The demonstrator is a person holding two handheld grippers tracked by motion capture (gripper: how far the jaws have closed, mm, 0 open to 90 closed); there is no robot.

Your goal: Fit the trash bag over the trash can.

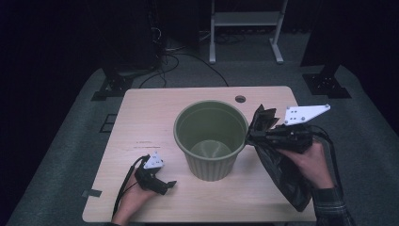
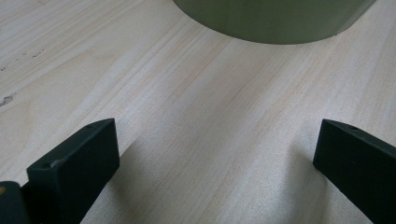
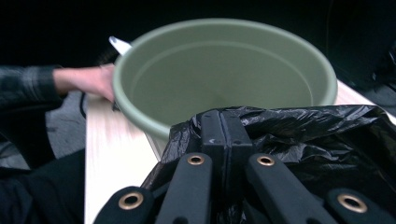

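Dark flooring and cables surround a pale wooden table (image 1: 141,117) in the high view. A green ribbed bin (image 1: 211,139) stands upright at the table's middle, mouth up. At its right, the right gripper (image 1: 251,136) is pinched tight on a black plastic bag (image 1: 282,172). The bag's top edge sticks up past the closed jaws, just beside the bin's right rim, and the rest hangs long and slack, slanting down toward the near right corner of the table. The right hand (image 1: 313,162) holds this gripper above the tabletop. At the near left, the left gripper (image 1: 171,184) lies low on the table, pointing right toward the bin's base, near it but apart.

Seen from the left gripper view, two black jaws stand wide apart with bare wood between them and nothing held. The bin's lower wall (image 2: 275,21) sits at the far edge.

Seen from the right gripper view, the jaws meet flat together on a fold of crinkled black bag (image 3: 317,135), which spreads to both sides. Beyond it the bin (image 3: 224,74) opens wide, and a hand (image 3: 88,79) rests on the table behind the bin's left rim.
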